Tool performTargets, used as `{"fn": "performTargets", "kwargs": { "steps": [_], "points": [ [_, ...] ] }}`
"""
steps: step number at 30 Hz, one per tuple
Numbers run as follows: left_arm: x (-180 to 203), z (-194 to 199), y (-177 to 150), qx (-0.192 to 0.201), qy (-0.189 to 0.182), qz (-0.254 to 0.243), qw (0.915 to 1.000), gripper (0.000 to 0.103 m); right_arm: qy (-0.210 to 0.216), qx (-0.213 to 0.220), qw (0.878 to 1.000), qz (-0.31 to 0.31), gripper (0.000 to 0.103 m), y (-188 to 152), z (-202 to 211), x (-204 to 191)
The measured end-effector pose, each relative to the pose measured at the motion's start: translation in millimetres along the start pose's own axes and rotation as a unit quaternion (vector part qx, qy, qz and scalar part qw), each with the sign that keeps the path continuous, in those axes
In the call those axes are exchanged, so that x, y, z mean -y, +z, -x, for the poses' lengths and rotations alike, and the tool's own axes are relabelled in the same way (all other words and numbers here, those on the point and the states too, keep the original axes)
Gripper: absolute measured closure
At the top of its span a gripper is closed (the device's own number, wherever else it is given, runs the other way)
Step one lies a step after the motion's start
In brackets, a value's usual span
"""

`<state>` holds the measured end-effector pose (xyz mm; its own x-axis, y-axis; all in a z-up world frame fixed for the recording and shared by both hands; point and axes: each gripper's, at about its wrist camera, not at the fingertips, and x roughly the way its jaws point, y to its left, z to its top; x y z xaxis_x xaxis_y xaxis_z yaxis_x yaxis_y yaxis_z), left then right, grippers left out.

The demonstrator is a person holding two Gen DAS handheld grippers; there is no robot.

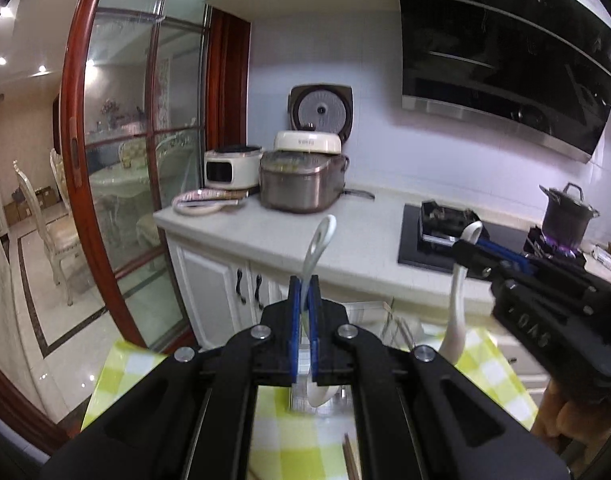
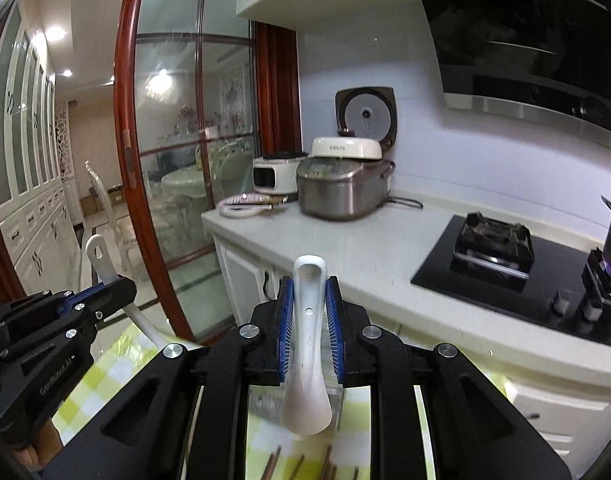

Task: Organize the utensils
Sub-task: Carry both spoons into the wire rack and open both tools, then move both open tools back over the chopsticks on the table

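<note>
Left claw (image 1: 303, 280) clenched on a white spoon (image 1: 319, 240); right claw (image 2: 309, 284) clenched on another white spoon (image 2: 308, 320)

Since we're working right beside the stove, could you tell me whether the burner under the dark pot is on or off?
On. A blue-purple flame shows beneath the dark pot on the right burner; the left burner shows no flame.

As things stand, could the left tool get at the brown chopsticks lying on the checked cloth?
Probably not yet. The left tool is shut on a white spoon, so it has no free grip. The chopsticks lie low on the checked cloth, under both raised tools, with nothing covering them.
</note>
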<state>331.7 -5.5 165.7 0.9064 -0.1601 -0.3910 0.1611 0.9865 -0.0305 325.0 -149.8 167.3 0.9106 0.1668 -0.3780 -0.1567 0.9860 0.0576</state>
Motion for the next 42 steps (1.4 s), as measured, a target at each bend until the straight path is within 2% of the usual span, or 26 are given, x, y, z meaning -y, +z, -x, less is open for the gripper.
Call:
{"fn": "performTargets", "kwargs": {
  "steps": [5, 9, 18, 28, 31, 33, 37, 39, 42],
  "points": [
    [2, -28, 12, 0.013, -0.002, 0.006, 0.9999, 0.099, -0.014, 0.010, 1.000, 0.001, 0.085, 4, -32, 1],
    [4, -54, 5, 0.015, -0.008, 0.005, 0.9998, 0.099, -0.018, 0.003, 1.000, -0.001, 0.085, -7, -55, 3],
    [-9, -114, -34, -0.022, -0.007, 0.024, 0.9995, 0.099, -0.023, -0.012, 1.000, -0.004, 0.084, -40, -86, 9],
    [-8, -138, -71, -0.053, -0.007, 0.021, 0.9983, 0.098, -0.037, -0.023, 0.999, -0.007, 0.084, -71, -100, 12],
    [-7, -137, -77, -0.056, -0.006, 0.021, 0.9982, 0.087, -0.048, -0.025, 0.998, -0.016, 0.075, -76, -98, 17],
    [-7, -133, -78, -0.052, -0.004, 0.025, 0.9983, 0.066, -0.053, -0.019, 0.998, -0.020, 0.052, -79, -94, 20],
    [-7, -120, -79, -0.045, -0.003, 0.027, 0.9986, 0.064, -0.065, -0.010, 0.998, -0.019, 0.050, -81, -84, 23],
    [-8, -111, -78, -0.042, -0.001, 0.029, 0.9987, 0.055, -0.070, -0.008, 0.997, -0.025, 0.045, -83, -77, 26],
    [-8, -97, -80, -0.034, 0.002, 0.031, 0.9989, 0.050, -0.071, -0.005, 0.997, -0.038, 0.042, -87, -64, 31]
  ]
}}
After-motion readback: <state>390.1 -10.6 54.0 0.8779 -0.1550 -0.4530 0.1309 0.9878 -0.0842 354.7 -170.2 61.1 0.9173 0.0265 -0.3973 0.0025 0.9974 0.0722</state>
